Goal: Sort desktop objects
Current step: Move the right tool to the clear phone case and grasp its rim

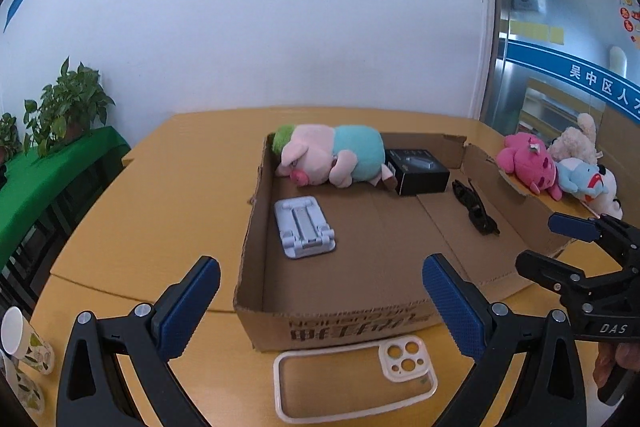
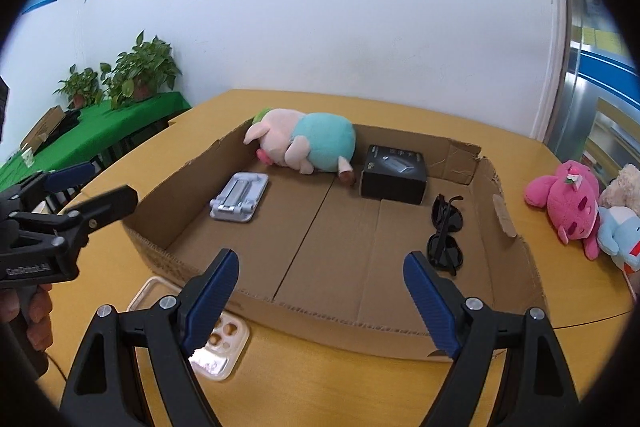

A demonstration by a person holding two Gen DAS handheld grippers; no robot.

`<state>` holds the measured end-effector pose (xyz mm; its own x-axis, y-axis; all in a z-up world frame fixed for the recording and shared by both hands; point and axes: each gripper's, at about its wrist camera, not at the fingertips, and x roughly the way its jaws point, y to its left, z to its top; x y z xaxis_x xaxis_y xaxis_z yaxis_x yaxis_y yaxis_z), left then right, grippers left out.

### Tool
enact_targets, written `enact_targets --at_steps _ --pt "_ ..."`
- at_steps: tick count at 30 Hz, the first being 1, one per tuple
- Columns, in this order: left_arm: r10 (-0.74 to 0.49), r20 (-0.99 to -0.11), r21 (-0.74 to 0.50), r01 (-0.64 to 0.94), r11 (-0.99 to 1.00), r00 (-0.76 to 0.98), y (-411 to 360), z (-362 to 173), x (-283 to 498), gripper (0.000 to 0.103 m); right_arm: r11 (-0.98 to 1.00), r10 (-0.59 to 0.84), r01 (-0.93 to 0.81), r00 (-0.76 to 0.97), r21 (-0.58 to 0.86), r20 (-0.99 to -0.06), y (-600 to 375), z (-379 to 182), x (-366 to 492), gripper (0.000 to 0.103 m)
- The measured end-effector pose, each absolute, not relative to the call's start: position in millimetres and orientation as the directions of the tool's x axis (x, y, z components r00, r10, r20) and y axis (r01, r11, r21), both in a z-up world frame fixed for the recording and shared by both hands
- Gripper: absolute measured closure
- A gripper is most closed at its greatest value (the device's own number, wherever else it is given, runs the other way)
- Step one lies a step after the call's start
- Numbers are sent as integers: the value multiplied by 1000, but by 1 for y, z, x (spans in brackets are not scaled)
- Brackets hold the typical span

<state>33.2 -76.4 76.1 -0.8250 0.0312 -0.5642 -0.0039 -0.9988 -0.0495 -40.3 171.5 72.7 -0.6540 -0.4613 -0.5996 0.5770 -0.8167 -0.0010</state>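
A shallow cardboard box (image 1: 256, 267) (image 2: 516, 267) lies on the yellow table. Inside it are a plush pig (image 1: 332, 157) (image 2: 308, 143), a black box (image 1: 420, 171) (image 2: 394, 175), a grey phone stand (image 1: 304, 227) (image 2: 240, 197) and black sunglasses (image 1: 476, 209) (image 2: 446, 231). A clear phone case (image 1: 352, 379) (image 2: 212, 347) lies on the table in front of the box. My left gripper (image 1: 320, 307) (image 2: 92, 183) is open and empty above the case. My right gripper (image 2: 320, 295) (image 1: 548, 243) is open and empty at the box's front edge.
Several plush toys (image 1: 560, 171) (image 2: 580, 207) lie on the table right of the box. Paper cups (image 1: 24, 343) stand at the left table edge. A green-covered side table with potted plants (image 1: 68, 107) (image 2: 136, 75) stands at the left by the white wall.
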Motion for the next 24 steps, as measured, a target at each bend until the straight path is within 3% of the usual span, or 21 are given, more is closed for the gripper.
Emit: enact_targets --at_steps 3,8,16,24 --pt "58 -616 -97 2 -995 -785 -90 54 36 1 -758 -541 645 -540 96 -645 171 52 -30 18" --pt "84 -695 -150 29 -988 -714 -108 17 35 5 -725 -555 659 -388 200 -736 163 -2 -28 18" --pt "181 -795 -258 52 -965 -579 -118 -29 15 29 -653 -637 688 -273 316 -721 139 -27 -44 18" --pt "280 -790 -352 30 -936 -545 -107 -37 12 37 -594 -685 695 -172 406 -708 123 -40 -48 15"
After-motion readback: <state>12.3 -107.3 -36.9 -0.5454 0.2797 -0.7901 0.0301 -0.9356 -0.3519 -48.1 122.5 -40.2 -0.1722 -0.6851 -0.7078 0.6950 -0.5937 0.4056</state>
